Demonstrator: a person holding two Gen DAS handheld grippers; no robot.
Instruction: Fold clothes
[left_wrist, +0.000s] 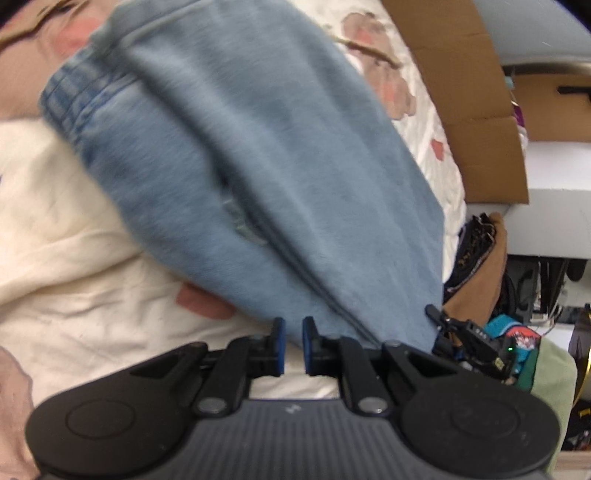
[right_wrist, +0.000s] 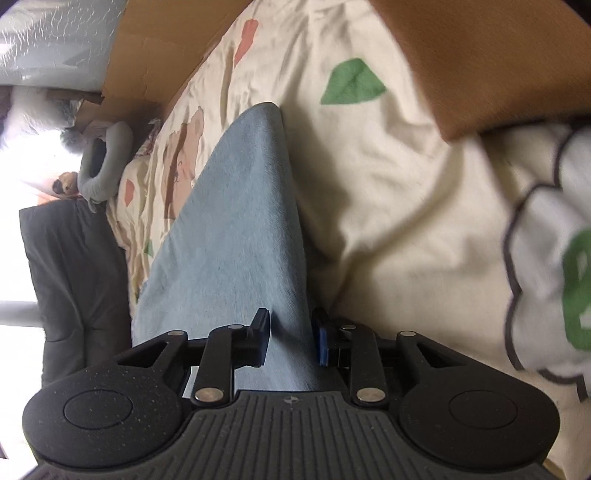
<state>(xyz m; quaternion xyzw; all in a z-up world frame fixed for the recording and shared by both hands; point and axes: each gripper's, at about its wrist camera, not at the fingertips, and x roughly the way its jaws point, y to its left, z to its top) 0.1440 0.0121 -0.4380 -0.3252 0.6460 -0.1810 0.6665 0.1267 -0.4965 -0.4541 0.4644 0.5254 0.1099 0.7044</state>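
The blue garment (left_wrist: 258, 177), a soft pair of trousers with an elastic waistband I think, lies spread on the bed, over a cream cover (left_wrist: 74, 229) printed with bears and green leaves. The left tool (left_wrist: 293, 345) has its pads nearly pressed together, with only a thin slot between them; the hem of the cloth lies just beyond the tips, and I cannot tell if any fabric is caught in them. The right tool (right_wrist: 290, 339) has its pads parted, and a strip of the blue cloth runs between them without being squeezed, so I judge this end is being released or laid down to make a fold. The cloth reaches toward the far edge of the bed, where cardboard boxes (left_wrist: 476, 110) stand. Beside the bed the room is crowded: a dark chair (right_wrist: 74, 277), a grey neck pillow (right_wrist: 107, 162), a heap of other clothes (left_wrist: 480, 266).
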